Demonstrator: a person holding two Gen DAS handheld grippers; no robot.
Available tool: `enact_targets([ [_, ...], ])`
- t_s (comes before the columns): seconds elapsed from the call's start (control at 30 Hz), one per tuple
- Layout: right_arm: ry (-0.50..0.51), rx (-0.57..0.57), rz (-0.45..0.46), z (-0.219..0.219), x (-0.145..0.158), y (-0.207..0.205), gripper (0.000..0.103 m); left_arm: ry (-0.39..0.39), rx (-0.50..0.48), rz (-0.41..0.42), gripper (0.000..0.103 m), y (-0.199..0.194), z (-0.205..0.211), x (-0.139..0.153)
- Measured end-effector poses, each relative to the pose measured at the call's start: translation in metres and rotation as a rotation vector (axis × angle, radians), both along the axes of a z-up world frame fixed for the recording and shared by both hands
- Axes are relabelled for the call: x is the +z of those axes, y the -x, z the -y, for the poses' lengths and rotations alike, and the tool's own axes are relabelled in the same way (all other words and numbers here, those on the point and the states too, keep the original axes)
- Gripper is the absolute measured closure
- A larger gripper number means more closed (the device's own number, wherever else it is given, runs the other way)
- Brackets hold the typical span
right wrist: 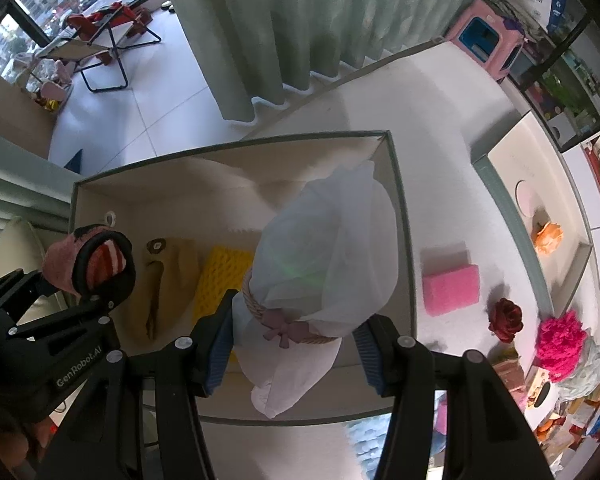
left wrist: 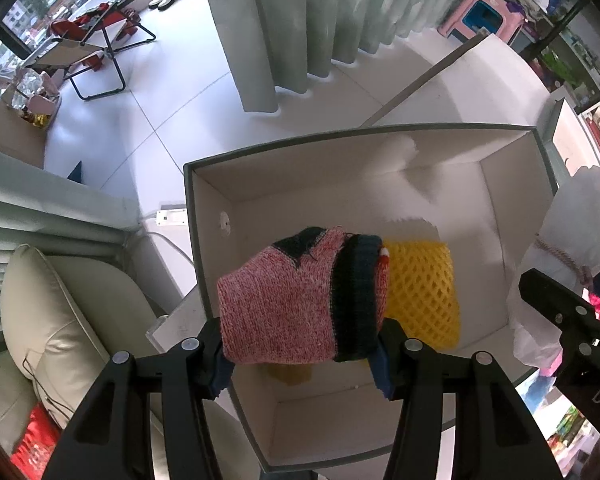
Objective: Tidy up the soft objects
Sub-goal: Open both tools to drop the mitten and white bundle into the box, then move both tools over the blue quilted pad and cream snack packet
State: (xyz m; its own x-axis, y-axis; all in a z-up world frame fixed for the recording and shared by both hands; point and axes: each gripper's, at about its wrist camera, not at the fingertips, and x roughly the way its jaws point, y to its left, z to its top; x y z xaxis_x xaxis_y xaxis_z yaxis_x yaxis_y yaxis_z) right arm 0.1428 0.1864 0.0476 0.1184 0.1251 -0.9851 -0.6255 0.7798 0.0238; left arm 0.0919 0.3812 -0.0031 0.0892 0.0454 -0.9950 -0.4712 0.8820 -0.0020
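Soft objects, left wrist view: the left gripper (left wrist: 302, 354) points down over the open box (left wrist: 188, 216), clamped on a pink knitted sock (left wrist: 280, 304) with a black band. The sock hangs between the blue pads (left wrist: 381, 372) at the 6 o'clock part of the frame, above the box interior. A yellow foam net (left wrist: 424, 292) lies on the box floor just beside the sock, at its 3 o'clock. The right gripper's arm and a white gauze pouch (left wrist: 572, 240) show at the 3 o'clock edge. A cream cushion (left wrist: 44, 320) sits at 8 o'clock, outside the box.

Right wrist view: the right gripper (right wrist: 294, 354) is clamped on the white gauze pouch (right wrist: 324, 264) at its tied neck, where a cord and pink bow (right wrist: 280, 330) wrap it. The pouch hangs over the box's right half. Inside the box, a yellow plush item (right wrist: 168, 276) and the foam net (right wrist: 220, 276) lie at 9 o'clock of the pouch. The left gripper, holding the sock (right wrist: 96, 264), is at the 9 o'clock edge. On the white table (right wrist: 420, 120) outside the box, at 3 o'clock: a pink sponge (right wrist: 452, 286), a red rose (right wrist: 506, 318), a magenta pompom (right wrist: 560, 342).
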Motion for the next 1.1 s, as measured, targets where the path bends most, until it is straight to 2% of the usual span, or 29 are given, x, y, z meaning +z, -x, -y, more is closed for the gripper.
enact_targets([
  [0.03,0.003,0.000,-0.003,0.001,-0.001,0.000,0.045,0.004,-0.002,0.000,0.047,0.000,0.000,-0.001],
  [0.1,0.003,0.002,-0.010,0.001,-0.002,0.000,0.044,0.009,-0.006,-0.003,0.038,0.000,0.000,-0.002],
  [0.13,0.001,0.003,-0.017,0.002,-0.003,-0.001,0.042,0.000,-0.004,-0.003,0.022,0.001,0.000,-0.001],
  [0.23,-0.013,0.002,-0.047,0.004,-0.004,0.000,0.025,0.028,0.007,0.019,0.007,0.002,0.001,0.001],
  [0.3,-0.027,-0.002,-0.052,0.008,-0.002,0.001,0.021,0.028,0.006,0.012,0.001,0.002,0.003,0.002],
  [0.37,-0.026,-0.006,-0.044,0.013,0.000,0.003,0.017,0.016,-0.001,0.028,0.001,0.002,0.005,0.006],
  [0.43,-0.022,-0.004,-0.040,0.017,0.003,0.005,0.010,0.023,-0.010,0.037,0.001,0.003,0.006,0.009],
  [0.47,-0.025,-0.005,-0.036,0.019,0.005,0.007,0.002,0.021,-0.012,0.040,0.001,0.004,0.007,0.011],
  [0.5,-0.035,-0.007,-0.026,0.022,0.008,0.008,0.000,0.019,-0.016,0.043,0.001,0.004,0.008,0.013],
  [0.63,-0.056,-0.027,-0.023,0.029,0.017,0.010,0.000,0.019,-0.033,0.053,0.001,0.006,0.012,0.020],
  [0.77,-0.069,-0.034,-0.014,0.034,0.029,0.015,0.000,-0.019,-0.048,0.024,0.001,0.009,0.016,0.024],
  [0.93,-0.080,-0.043,-0.004,0.043,0.037,0.022,0.000,-0.036,-0.064,0.030,0.001,0.014,0.020,0.033],
  [1.1,-0.093,-0.099,-0.006,0.065,0.041,0.032,0.000,-0.071,-0.089,0.007,0.001,0.021,0.031,0.040],
])
